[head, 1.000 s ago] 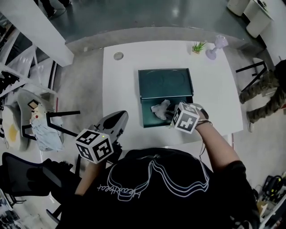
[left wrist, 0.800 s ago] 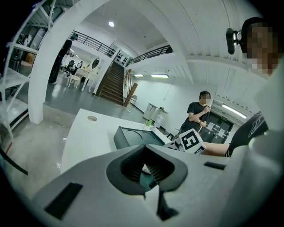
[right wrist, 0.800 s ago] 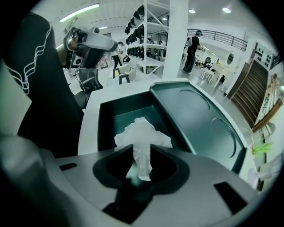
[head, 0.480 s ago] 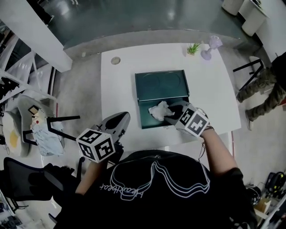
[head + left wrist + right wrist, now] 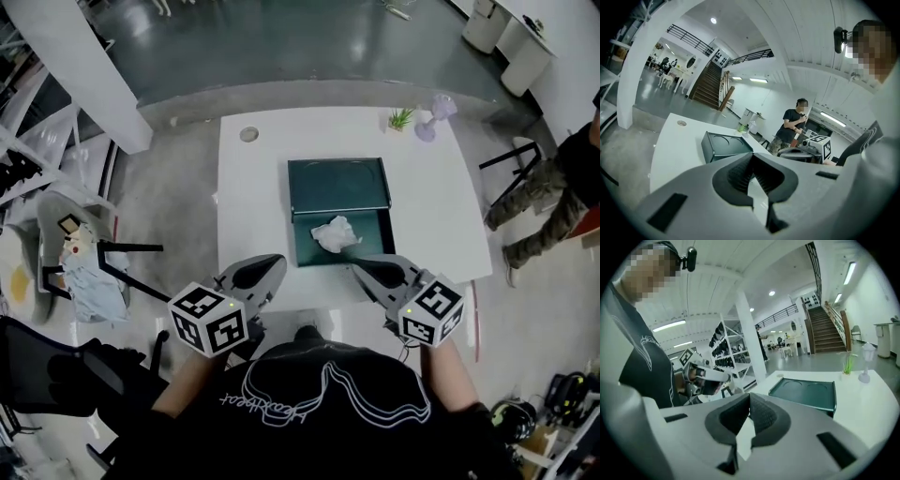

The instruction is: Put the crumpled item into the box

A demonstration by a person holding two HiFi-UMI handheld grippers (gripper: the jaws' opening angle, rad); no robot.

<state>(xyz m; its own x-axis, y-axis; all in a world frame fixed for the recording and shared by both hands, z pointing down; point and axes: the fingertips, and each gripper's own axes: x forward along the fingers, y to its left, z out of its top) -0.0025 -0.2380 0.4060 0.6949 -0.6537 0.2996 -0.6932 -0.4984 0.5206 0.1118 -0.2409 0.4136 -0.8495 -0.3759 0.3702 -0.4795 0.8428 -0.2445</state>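
Note:
A dark green box [image 5: 338, 184] lies with its lid open on the white table [image 5: 253, 187]. The crumpled white paper [image 5: 335, 233] rests inside its near compartment, touched by no gripper. My right gripper [image 5: 361, 268] hovers at the table's near edge, just short of the box, shut and empty. My left gripper [image 5: 276, 262] sits level with it to the left, also shut and empty. The box [image 5: 723, 146] shows in the left gripper view beyond the jaws, with the right gripper [image 5: 802, 152] beside it. In the right gripper view the box [image 5: 805, 393] lies ahead.
A small green plant [image 5: 401, 118] and a lavender lamp-like object [image 5: 432, 113] stand at the table's far right corner. A round grommet [image 5: 248, 135] is at the far left. A chair with clutter [image 5: 84, 258] stands left of the table; a person [image 5: 548, 197] stands at the right.
My right gripper has let go of the crumpled paper in the box, pulled back toward my body and shut. The left gripper has barely moved.

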